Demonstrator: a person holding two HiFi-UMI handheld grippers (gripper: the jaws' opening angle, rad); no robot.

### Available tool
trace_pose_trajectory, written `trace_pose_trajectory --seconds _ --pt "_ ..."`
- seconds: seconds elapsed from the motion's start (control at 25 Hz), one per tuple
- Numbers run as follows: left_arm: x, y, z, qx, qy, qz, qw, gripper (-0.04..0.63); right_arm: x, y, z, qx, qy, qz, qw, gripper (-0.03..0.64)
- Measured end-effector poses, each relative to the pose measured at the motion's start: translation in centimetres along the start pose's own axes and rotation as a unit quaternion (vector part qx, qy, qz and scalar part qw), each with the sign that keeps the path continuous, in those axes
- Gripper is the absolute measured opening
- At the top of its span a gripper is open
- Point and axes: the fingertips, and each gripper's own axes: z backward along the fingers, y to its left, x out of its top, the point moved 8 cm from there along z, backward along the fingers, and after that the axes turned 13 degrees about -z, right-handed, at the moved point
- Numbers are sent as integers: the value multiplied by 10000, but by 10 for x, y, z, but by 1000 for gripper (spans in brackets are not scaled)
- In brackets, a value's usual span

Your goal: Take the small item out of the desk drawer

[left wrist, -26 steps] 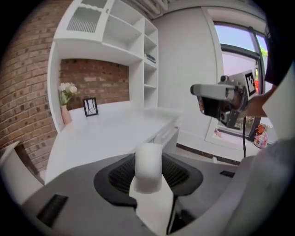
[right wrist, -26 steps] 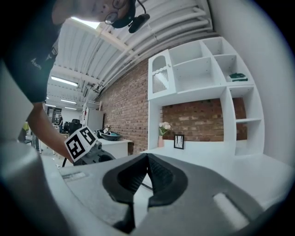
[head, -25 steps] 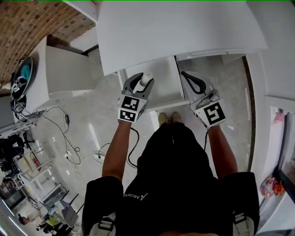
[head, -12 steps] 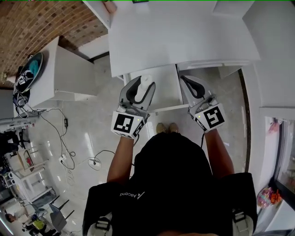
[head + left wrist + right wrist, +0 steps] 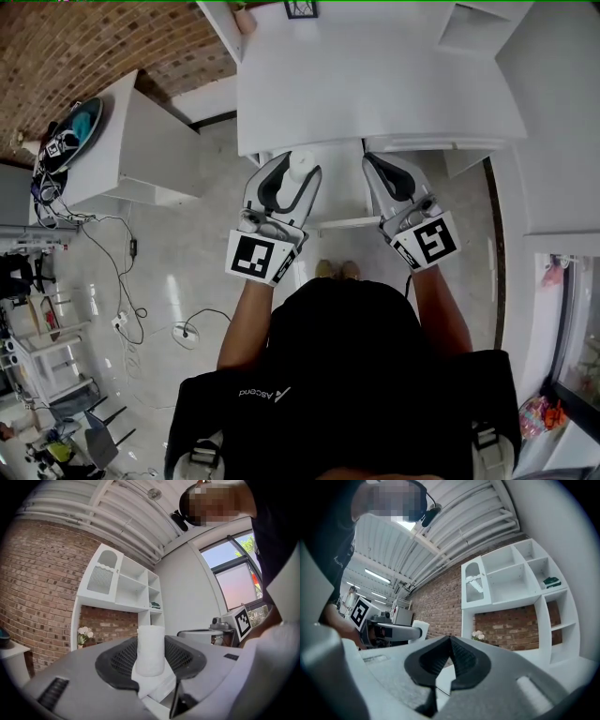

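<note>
In the head view my left gripper [image 5: 298,174] is shut on a small white cylinder [image 5: 302,163], held upright just at the front edge of the white desk top [image 5: 375,84]. The left gripper view shows that cylinder [image 5: 150,648] standing between the two black pads, clear of any surface. The open drawer [image 5: 342,192] lies below, between my two grippers, with its white front rail [image 5: 349,222] toward the person. My right gripper [image 5: 371,163] is over the drawer's right side, its jaws shut [image 5: 450,643] with nothing in them. It also sees the left gripper [image 5: 393,631].
A white side cabinet [image 5: 141,150] stands left of the desk, with a round blue-and-black thing [image 5: 70,131] on it. Cables [image 5: 131,309] trail over the glossy floor at the left. A white shelf unit [image 5: 117,588] stands against the brick wall.
My left gripper has risen with the white cylinder and moved from over the drawer to the desk's front edge. Less of the drawer shows below the desk top. The right gripper stays beside it.
</note>
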Motion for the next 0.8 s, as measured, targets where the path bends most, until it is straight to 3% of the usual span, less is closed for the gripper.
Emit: trace_pose_trajectory --seconds 0.8 --pt "13 2 18 -17 -82 -107 9999 172 11 21 2 -13 -127 164 9998 0"
